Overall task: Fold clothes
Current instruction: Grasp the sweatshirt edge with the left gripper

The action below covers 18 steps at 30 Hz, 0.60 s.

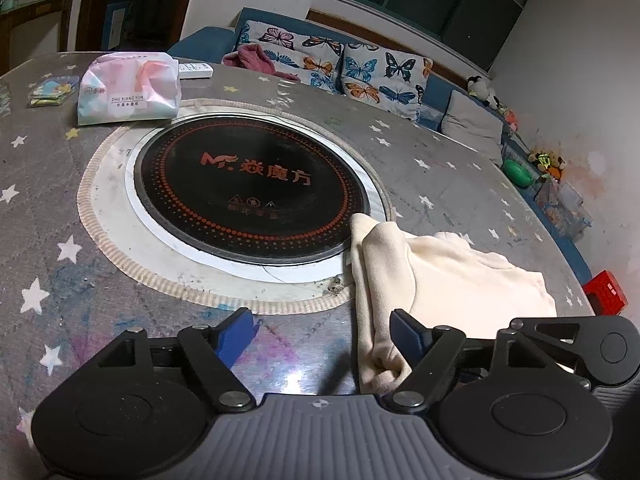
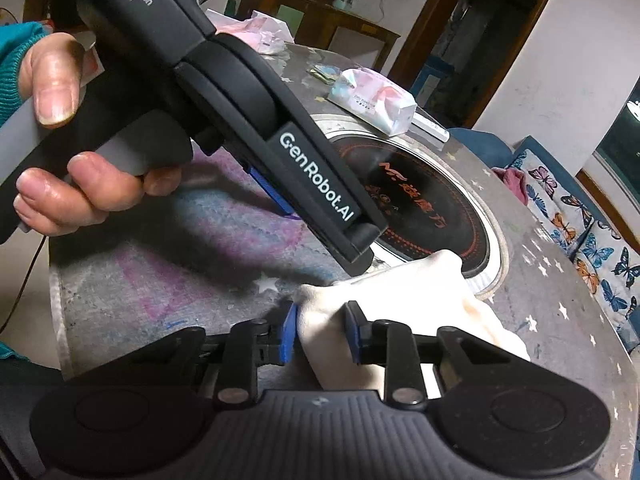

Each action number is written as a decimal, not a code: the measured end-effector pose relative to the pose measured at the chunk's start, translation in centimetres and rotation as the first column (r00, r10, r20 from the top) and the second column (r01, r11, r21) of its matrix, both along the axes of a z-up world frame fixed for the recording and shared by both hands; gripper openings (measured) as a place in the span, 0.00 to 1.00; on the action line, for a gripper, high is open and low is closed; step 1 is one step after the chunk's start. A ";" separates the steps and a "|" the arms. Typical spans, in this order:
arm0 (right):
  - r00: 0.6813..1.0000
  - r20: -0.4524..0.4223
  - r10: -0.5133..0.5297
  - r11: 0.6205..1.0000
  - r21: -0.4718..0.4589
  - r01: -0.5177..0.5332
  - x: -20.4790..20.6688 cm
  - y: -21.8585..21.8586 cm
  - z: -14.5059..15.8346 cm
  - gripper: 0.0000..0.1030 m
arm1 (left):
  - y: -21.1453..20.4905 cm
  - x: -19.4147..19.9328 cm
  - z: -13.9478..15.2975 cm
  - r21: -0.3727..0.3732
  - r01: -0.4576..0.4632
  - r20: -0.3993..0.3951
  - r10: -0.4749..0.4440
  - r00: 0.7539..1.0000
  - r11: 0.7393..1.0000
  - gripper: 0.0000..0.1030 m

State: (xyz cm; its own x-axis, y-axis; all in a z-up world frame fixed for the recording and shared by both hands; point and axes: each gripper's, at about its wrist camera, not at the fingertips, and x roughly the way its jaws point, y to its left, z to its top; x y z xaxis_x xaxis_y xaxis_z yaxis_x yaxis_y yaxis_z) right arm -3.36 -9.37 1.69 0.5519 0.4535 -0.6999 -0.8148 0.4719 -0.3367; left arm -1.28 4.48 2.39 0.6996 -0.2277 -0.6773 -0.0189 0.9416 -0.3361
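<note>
Clearly the cream garment (image 1: 460, 276) lies bunched at lower right of the left view, beside the round cooktop (image 1: 248, 196); soft, light, floppy, best pinched at a hem; left gripper (image 1: 324, 330) gapes empty; right gripper (image 2: 322, 332) clamps a fold.

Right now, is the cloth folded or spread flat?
Partly folded. The cream cloth is doubled over in a bunched ridge along its left edge, beside the cooktop; the rest lies flat on the table.
</note>
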 end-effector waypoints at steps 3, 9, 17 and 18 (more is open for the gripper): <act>1.000 -0.015 -0.022 0.999 0.026 0.022 0.4 -0.3 0.4 0.14 | 0.1 0.0 0.1 -0.009 -0.007 0.001 0.007 1.000 1.000 0.81; 0.992 -0.093 -0.079 0.988 0.122 0.091 1.6 -1.5 1.3 0.09 | 0.3 0.3 0.2 -0.063 -0.014 -0.006 0.014 1.000 0.998 0.82; 0.981 -0.152 -0.118 0.960 0.234 0.152 2.0 -3.5 2.8 0.08 | 0.4 0.9 0.1 -0.203 -0.019 -0.026 0.014 1.000 0.979 0.80; 0.980 -0.156 -0.121 0.957 0.245 0.157 2.1 -3.8 3.0 0.08 | 0.2 1.0 0.0 -0.216 -0.019 -0.032 0.013 0.999 0.976 0.80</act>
